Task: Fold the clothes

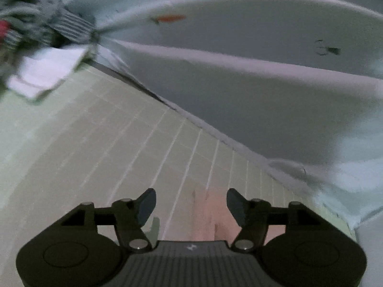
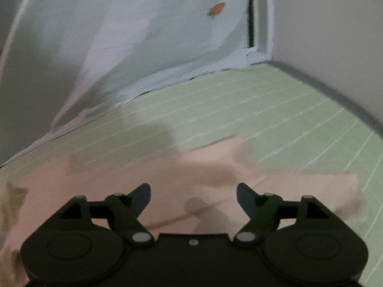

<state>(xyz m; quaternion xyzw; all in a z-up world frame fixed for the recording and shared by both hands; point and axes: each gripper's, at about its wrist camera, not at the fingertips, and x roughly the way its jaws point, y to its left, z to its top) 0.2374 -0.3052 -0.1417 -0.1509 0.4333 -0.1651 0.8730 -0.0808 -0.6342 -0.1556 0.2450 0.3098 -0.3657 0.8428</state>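
A pale pink garment point(image 2: 167, 179) lies flat on the green grid mat point(image 2: 263, 110), spread across the lower part of the right wrist view. My right gripper point(image 2: 193, 197) hovers open above it, nothing between its fingers. In the left wrist view only a strip of the pink garment point(image 1: 215, 212) shows, between the fingers of my left gripper point(image 1: 191, 203), which is open and holds nothing. Both views are motion-blurred.
A folded white cloth point(image 1: 45, 71) lies at the mat's far left, with striped and red items point(image 1: 69, 24) behind it. A pale blue sheet with small orange prints point(image 2: 143, 35) rises along the mat's far edge. A grey wall point(image 2: 335, 47) borders the right.
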